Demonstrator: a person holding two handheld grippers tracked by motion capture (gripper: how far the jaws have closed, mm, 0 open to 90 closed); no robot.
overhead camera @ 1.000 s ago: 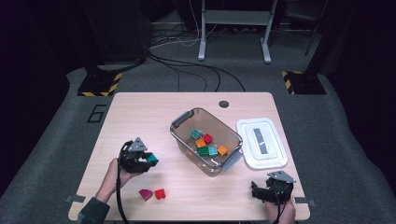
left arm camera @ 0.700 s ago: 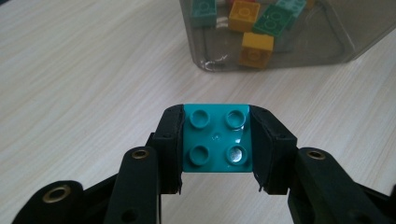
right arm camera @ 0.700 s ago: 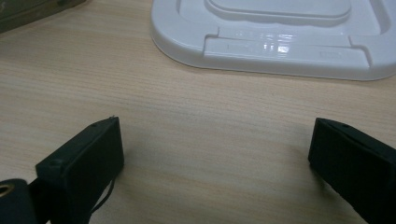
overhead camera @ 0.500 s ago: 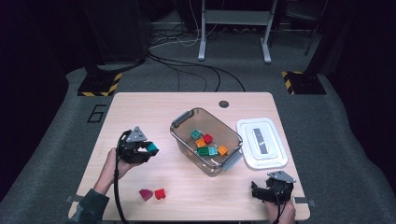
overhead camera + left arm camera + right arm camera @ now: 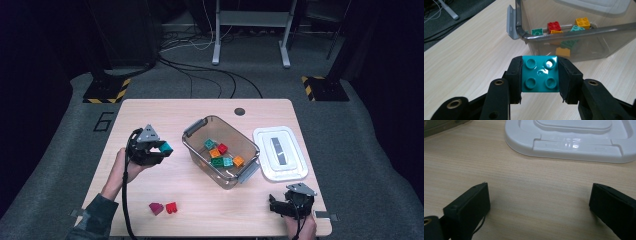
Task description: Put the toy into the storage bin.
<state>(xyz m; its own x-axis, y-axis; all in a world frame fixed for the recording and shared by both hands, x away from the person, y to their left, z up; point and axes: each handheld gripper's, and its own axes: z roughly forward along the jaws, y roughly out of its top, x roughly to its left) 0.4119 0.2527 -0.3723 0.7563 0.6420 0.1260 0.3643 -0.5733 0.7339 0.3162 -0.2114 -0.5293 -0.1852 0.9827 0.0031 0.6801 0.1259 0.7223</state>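
Observation:
My left gripper [image 5: 159, 149] is shut on a teal four-stud brick [image 5: 540, 73], raised above the table left of the clear plastic bin [image 5: 247, 143]. In the left gripper view the brick sits squarely between both jaws, studs up, and the bin [image 5: 564, 33] lies just ahead. Several coloured bricks [image 5: 222, 154] rest in the bin. A red brick [image 5: 171, 207] and a dark pink piece [image 5: 156, 208] lie on the table near its front edge. My right gripper [image 5: 539, 200] rests open on the wood at the front right, nothing between its jaws.
The bin's white lid [image 5: 279, 152] lies flat to the right of the bin, and in the right gripper view the lid [image 5: 574, 142] is just ahead. A round dark grommet [image 5: 240, 111] marks the table's far edge. Cables run across the floor beyond.
The left gripper has risen with the teal brick and shifted away from the person and toward the bin. The right gripper has stayed where it was.

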